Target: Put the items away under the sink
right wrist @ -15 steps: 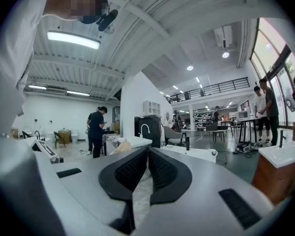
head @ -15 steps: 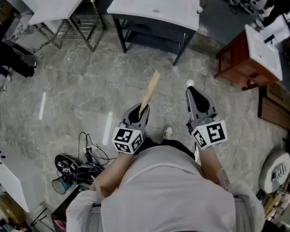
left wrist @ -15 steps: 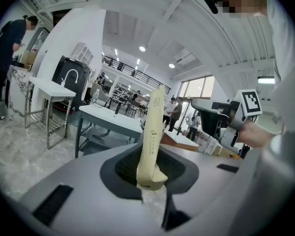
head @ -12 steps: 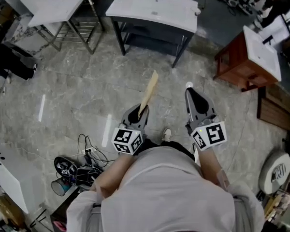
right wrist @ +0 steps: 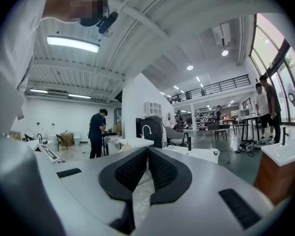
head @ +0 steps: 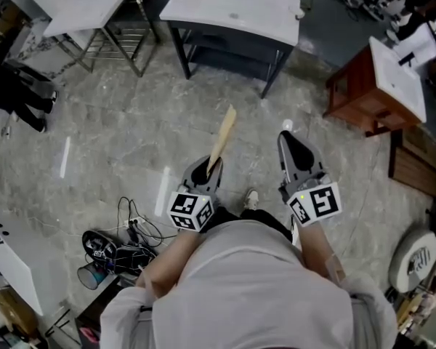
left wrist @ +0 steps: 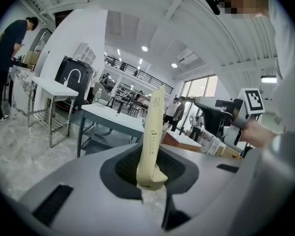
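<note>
Between the jaws of my left gripper [head: 209, 169] [left wrist: 150, 157] I am holding a pale flat stick [head: 224, 138] [left wrist: 151, 132]. The pads are pinching its hooked lower end, and the rest is pointing up and forward over the grey stone floor [head: 123, 137]. My right gripper [head: 287, 134] [right wrist: 147, 151] is hanging level just beside it, its jaws pressing together on nothing. Ahead, well apart from both, a white-topped sink table [head: 232, 9] is standing on a dark frame, with a wooden cabinet [head: 356, 93] sitting to its right.

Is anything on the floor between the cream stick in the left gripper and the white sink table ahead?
Nothing visible: only floor lies between the cream stick in the left gripper and the white sink table.
</note>
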A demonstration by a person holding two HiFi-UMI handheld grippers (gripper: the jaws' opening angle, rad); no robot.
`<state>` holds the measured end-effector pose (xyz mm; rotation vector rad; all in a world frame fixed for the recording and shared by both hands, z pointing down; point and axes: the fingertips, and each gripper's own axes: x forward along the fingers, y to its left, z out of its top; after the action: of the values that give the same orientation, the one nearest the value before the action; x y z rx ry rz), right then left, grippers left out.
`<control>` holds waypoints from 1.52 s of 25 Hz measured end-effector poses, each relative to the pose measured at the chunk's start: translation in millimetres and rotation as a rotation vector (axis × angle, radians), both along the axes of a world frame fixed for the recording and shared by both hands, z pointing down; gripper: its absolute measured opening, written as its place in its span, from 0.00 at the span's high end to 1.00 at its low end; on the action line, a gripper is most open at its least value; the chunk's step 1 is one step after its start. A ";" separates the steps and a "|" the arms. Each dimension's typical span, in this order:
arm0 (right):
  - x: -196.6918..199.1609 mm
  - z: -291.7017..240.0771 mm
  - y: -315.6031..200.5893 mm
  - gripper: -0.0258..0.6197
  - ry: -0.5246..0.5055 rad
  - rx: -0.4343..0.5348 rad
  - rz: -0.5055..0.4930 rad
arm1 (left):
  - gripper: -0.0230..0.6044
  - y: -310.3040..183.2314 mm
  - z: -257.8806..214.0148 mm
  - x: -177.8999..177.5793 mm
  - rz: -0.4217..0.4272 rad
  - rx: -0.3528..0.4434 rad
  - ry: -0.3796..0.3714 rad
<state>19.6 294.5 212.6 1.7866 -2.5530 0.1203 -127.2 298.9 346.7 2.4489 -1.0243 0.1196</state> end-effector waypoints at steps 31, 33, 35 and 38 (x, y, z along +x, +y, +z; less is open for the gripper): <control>-100.2 -13.0 8.2 0.90 0.048 0.041 0.020 | 0.87 -13.8 9.9 -84.3 0.028 0.016 0.068; -98.2 -13.9 5.6 0.90 0.051 0.038 0.021 | 0.87 -18.1 7.5 -83.1 0.027 0.019 0.071; -97.0 -13.9 2.5 0.90 0.047 0.035 0.019 | 0.87 -20.2 7.1 -83.4 0.023 0.018 0.071; -99.1 -13.5 0.3 0.90 0.041 0.034 0.008 | 0.87 -17.5 8.3 -87.9 0.011 0.011 0.067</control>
<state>-79.5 294.7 199.1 1.7916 -2.5351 0.0408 -215.1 281.4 355.1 2.4518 -0.9851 0.0357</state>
